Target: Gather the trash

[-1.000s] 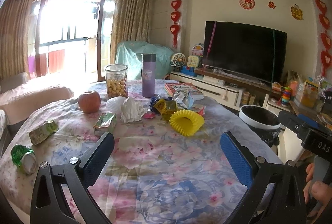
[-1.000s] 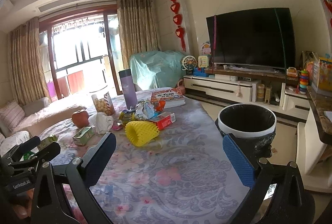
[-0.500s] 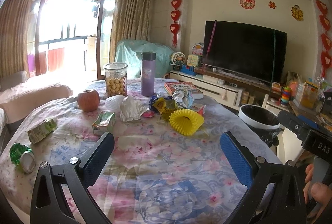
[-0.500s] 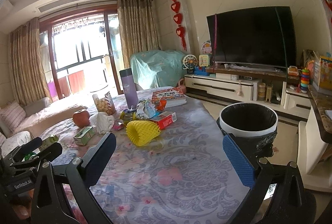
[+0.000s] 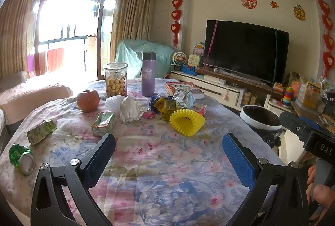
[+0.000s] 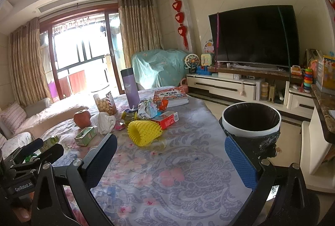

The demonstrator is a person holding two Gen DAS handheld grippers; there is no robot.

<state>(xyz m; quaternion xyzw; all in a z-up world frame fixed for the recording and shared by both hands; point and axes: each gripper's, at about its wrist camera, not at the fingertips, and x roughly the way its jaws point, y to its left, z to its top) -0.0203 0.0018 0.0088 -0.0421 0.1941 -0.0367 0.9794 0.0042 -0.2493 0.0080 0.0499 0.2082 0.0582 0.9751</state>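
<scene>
Both your grippers, left and right, gape empty; pinch the light, squashy yellow foam fruit net by its rim.

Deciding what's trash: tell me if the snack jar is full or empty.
Partly full: the clear snack jar shows round yellow snacks filling its lower part, with empty space under the lid.

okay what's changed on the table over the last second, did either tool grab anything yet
No grab. Both views have drifted slightly nearer the trash, so the left tool and right tool eased forward, both open and empty. The yellow foam net, crumpled tissue and bin stayed put.
</scene>
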